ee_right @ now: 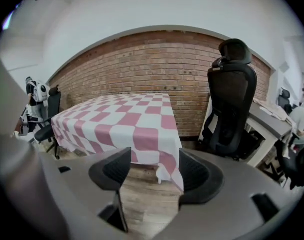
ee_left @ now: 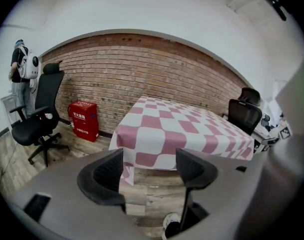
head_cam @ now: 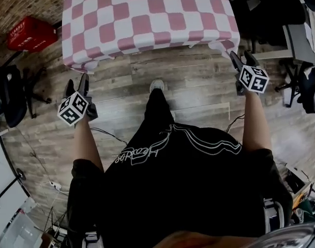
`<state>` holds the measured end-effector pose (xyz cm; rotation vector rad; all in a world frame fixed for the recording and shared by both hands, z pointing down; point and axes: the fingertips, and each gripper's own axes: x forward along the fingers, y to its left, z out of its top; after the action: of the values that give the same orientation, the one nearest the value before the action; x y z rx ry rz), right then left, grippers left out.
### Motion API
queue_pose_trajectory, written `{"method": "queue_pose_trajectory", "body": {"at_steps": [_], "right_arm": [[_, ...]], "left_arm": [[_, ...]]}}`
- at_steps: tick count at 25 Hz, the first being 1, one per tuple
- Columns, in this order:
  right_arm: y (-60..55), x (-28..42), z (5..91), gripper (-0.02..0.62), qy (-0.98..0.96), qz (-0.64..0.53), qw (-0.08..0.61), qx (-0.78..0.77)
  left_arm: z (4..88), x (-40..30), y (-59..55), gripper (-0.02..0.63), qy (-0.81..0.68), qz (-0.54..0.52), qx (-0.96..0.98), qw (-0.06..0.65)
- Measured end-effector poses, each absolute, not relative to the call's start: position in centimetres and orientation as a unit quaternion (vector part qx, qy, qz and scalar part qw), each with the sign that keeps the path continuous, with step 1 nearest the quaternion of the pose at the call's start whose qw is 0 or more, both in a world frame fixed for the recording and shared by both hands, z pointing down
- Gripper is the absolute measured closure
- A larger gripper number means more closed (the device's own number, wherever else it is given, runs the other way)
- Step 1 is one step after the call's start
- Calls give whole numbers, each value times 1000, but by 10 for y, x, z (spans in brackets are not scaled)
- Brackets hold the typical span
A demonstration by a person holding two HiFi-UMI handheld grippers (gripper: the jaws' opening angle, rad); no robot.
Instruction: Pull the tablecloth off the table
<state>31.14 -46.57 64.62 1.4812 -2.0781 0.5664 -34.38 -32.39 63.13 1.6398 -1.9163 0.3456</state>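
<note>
A pink-and-white checked tablecloth [head_cam: 147,14] covers the table ahead of me and hangs over its near edge. My left gripper [head_cam: 77,82] is held over the wooden floor, short of the cloth's near left corner, open and empty. My right gripper [head_cam: 241,58] sits just below the cloth's near right corner [head_cam: 224,45], open, not touching it. In the left gripper view the tablecloth [ee_left: 181,129] lies beyond the open gripper [ee_left: 149,169]. In the right gripper view the hanging corner [ee_right: 172,166] shows past the open gripper [ee_right: 154,171], with nothing between the pads.
A red crate [head_cam: 30,33] stands by the brick wall at the left. Black office chairs stand at the left [head_cam: 10,94] and right [ee_right: 231,104], with a desk [head_cam: 302,40] at the right. A person [ee_left: 19,69] stands far left. My shoe [head_cam: 157,84] is near the table.
</note>
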Motion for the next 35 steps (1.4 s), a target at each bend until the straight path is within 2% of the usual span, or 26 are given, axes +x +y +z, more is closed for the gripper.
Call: {"method": "queue_pose_trajectory", "body": {"at_steps": [10, 16, 23, 28, 29, 30, 35], "right_arm": [[-529, 316, 724, 333, -730, 223, 329, 556], [-555, 334, 757, 333, -708, 206, 377, 561], [-578, 321, 777, 333, -724, 209, 374, 541], [-585, 312, 780, 339, -735, 224, 345, 540], [-586, 311, 780, 384, -735, 229, 336, 542], [-587, 310, 780, 460, -736, 231, 332, 542], [-585, 300, 778, 572, -746, 224, 328, 535]], "left_arm": [[704, -417, -373, 299, -743, 208, 574, 273], [734, -433, -396, 299, -739, 244, 566, 273], [746, -441, -416, 302, -743, 268, 555, 261], [747, -445, -417, 421, -762, 278, 526, 258], [747, -446, -417, 461, -763, 282, 522, 256], [747, -446, -417, 490, -764, 287, 519, 255], [745, -441, -414, 581, -767, 293, 516, 246]]}}
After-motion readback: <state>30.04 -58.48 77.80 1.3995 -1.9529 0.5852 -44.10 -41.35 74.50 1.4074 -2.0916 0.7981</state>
